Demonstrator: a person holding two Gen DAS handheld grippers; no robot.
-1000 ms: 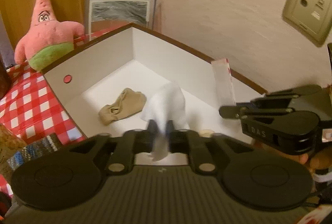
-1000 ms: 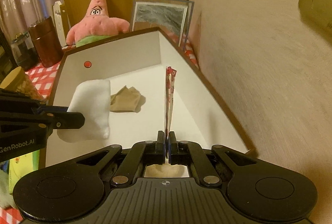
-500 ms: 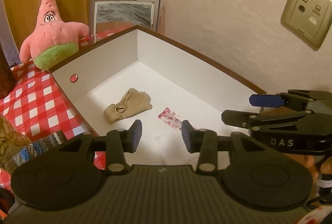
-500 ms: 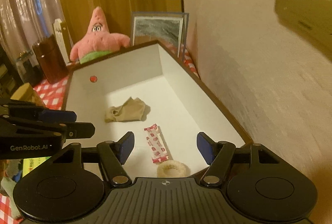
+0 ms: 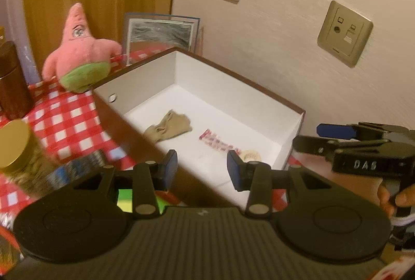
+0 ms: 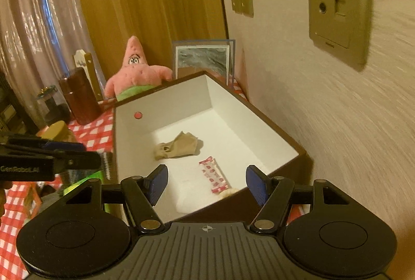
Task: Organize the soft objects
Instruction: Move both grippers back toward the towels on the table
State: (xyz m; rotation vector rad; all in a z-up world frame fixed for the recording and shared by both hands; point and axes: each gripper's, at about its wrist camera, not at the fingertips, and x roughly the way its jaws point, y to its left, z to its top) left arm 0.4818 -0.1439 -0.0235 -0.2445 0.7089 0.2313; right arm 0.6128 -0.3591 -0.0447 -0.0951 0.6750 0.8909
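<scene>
A white box with brown rim (image 5: 234, 77) (image 6: 272, 124) stands against the wall. In it lie a beige sock (image 5: 167, 129) (image 6: 179, 145), a red-and-white packet (image 5: 219, 144) (image 6: 215, 175), a cream ring (image 5: 250, 156) (image 6: 229, 191) and a white cloth (image 6: 192, 198). My left gripper (image 5: 202, 168) is open and empty above the box's near corner; it shows in the right wrist view (image 6: 64, 163). My right gripper (image 6: 206, 184) is open and empty above the box's near edge; it shows in the left wrist view (image 5: 321, 137).
A pink star plush (image 5: 80, 54) (image 6: 137, 72) sits behind the box on a red checked cloth (image 5: 70, 124). A framed picture (image 5: 160, 36) leans on the wall. A brown canister (image 6: 79, 98) and a gold-lidded jar (image 5: 15, 147) stand at the left.
Both grippers opened, letting go of the white cloth and the packet, which now lie in the box. Both grippers have pulled back and up from the box.
</scene>
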